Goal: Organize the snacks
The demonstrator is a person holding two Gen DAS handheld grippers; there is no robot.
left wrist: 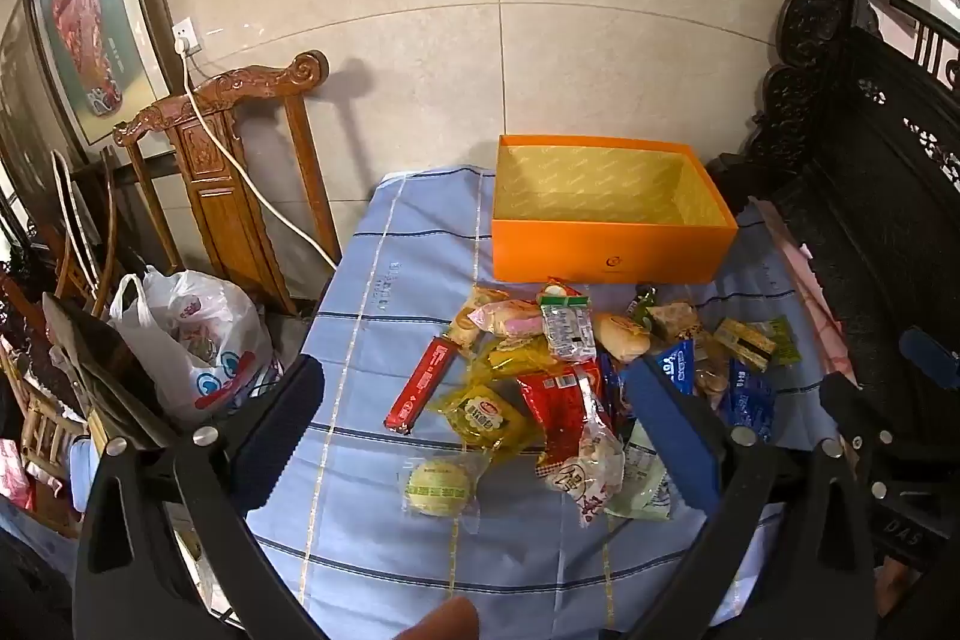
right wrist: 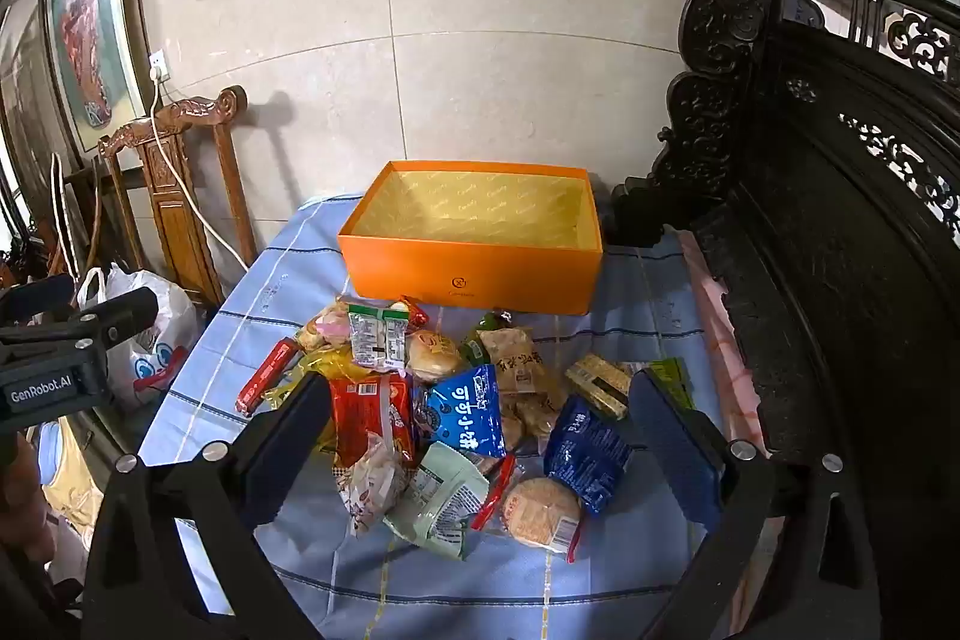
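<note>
**Snack heap and open box on a blue cloth**

A pale blue cloth (left wrist: 372,292) with dark stripes covers the table, which stands against a wall of large beige tiles (left wrist: 600,10). Framed pictures (right wrist: 90,22) hang above. To the left stand a carved wooden chair (left wrist: 228,160), a white cable (left wrist: 240,166) running down from a socket, and a plastic bag (left wrist: 198,340). Dark carved furniture (right wrist: 840,250) closes the right side.

Both tools tilt downward over the heap. The left gripper (left wrist: 474,412) has its jaws spread wide with nothing between the pads; the right gripper (right wrist: 480,436) is likewise spread and holds nothing. In the right view the left tool shows at the left edge, apart from the snacks.

The orange box (right wrist: 474,274) is cardboard, rectangular, lidless and empty, lined with yellow printed paper; it sits at the cloth's far side, just behind the snacks (right wrist: 456,400). These lie in a loose pile of crinkled wrappers: a long red bar (left wrist: 420,382), yellow packets (left wrist: 486,418), a red packet (right wrist: 372,412), blue packets (right wrist: 468,412), a round cake (left wrist: 435,487) in clear film, and a round cracker (right wrist: 540,511).
</note>
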